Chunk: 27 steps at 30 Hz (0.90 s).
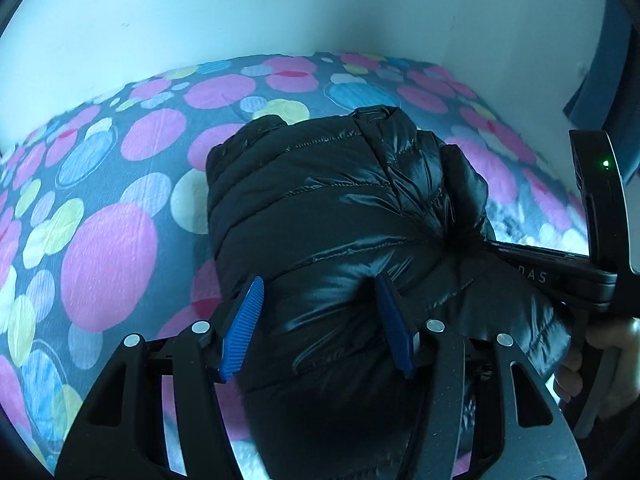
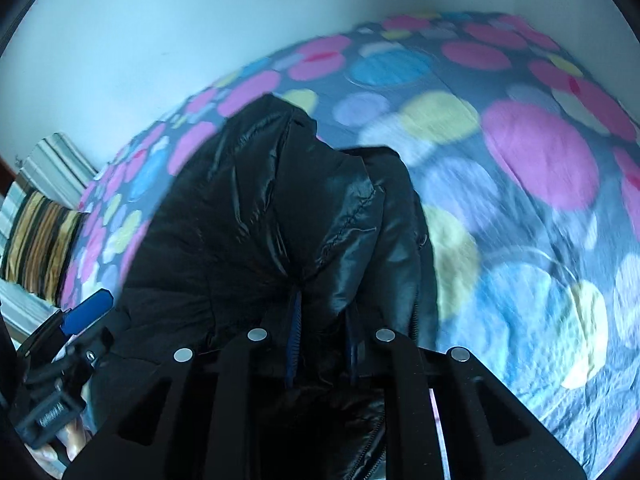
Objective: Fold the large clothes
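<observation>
A shiny black quilted puffer jacket lies bundled on a bed covered with a dotted sheet. My left gripper is wide open; its blue pads straddle a bulge of the jacket's near edge without pinching it. My right gripper is shut on a fold of the jacket, with fabric bunched between its blue pads. The right gripper's body also shows at the right edge of the left wrist view. The left gripper's blue pad shows at lower left in the right wrist view.
A pale wall stands behind the bed. A striped cushion or blanket lies at the bed's left end. A dark blue edge stands at the right. The dotted sheet stretches right of the jacket.
</observation>
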Available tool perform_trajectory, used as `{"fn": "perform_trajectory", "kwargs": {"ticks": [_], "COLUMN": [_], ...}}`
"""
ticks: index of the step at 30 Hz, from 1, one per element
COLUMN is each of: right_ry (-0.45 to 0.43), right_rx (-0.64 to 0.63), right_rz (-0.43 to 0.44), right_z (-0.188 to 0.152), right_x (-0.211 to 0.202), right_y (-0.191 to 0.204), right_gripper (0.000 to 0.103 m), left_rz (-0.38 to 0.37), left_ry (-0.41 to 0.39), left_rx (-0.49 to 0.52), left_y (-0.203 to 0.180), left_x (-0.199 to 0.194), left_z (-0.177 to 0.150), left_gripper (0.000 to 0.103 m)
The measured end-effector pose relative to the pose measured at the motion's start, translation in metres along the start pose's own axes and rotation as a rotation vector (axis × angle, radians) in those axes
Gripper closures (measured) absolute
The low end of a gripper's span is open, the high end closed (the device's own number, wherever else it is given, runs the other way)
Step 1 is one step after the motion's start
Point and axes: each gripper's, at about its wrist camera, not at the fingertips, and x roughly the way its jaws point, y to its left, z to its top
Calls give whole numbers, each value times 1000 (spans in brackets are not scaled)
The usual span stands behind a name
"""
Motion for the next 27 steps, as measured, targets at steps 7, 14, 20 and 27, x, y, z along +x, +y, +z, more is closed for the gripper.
{"fn": "perform_trajectory", "kwargs": {"ticks": [7, 14, 20, 27], "right_ry": [6, -29, -133, -64], "right_rx": [36, 77, 40, -23], "right_rz": [37, 71, -35, -5], "right_z": [-10, -10, 6, 34], "right_x": [22, 7, -53, -20], "right_y": [-18, -22, -6, 7], "right_gripper": [86, 82, 79, 80], "left_rz": [31, 30, 20, -30], "left_ry": [-5, -14, -15, -13], "left_rx": [21, 11, -11, -31], "left_y": [-5, -2, 2, 15], "left_x": [19, 17, 17, -1], "left_z": [-12, -9, -7, 7], "left_gripper": [46, 45, 45, 47]}}
